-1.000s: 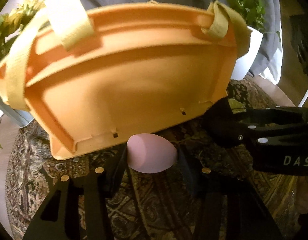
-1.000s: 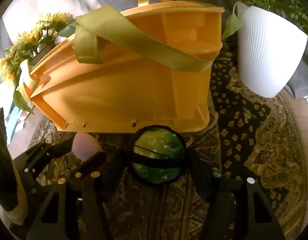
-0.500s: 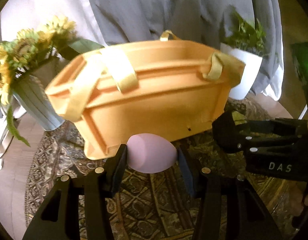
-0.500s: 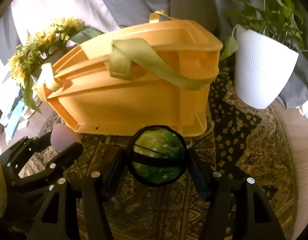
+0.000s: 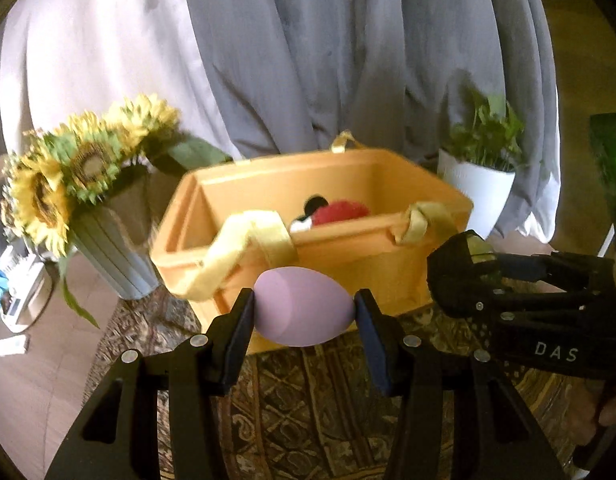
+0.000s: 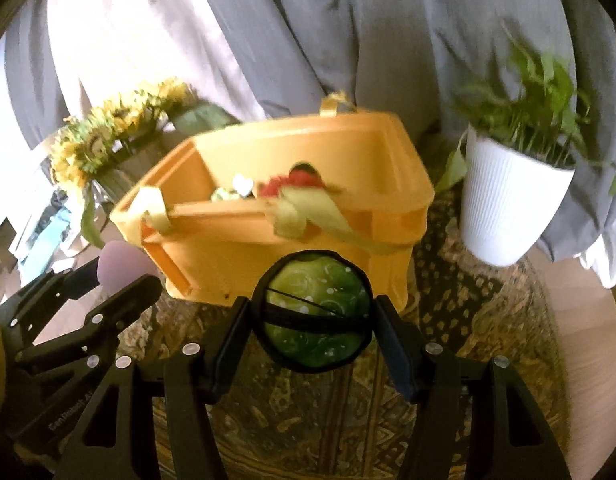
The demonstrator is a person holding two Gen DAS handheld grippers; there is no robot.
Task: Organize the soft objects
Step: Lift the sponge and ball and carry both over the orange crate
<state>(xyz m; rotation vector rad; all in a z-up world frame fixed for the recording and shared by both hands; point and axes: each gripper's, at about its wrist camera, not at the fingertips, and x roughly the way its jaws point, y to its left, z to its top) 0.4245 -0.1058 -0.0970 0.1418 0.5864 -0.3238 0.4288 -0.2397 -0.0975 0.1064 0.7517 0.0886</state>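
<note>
Left wrist view: left gripper [image 5: 303,312] clamps the lilac sponge [image 5: 303,306], right gripper [image 6: 318,316] grips the green ball [image 6: 316,316]; next, I think, both must go over the orange basket [image 5: 348,256] rim and release

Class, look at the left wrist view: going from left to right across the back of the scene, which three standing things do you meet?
Sunflowers in a ribbed vase → orange basket → white potted plant.

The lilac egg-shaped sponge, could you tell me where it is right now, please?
The lilac egg-shaped sponge sits clamped in the left tongs, in front of the orange plastic basket, left of the right tongs.
</note>
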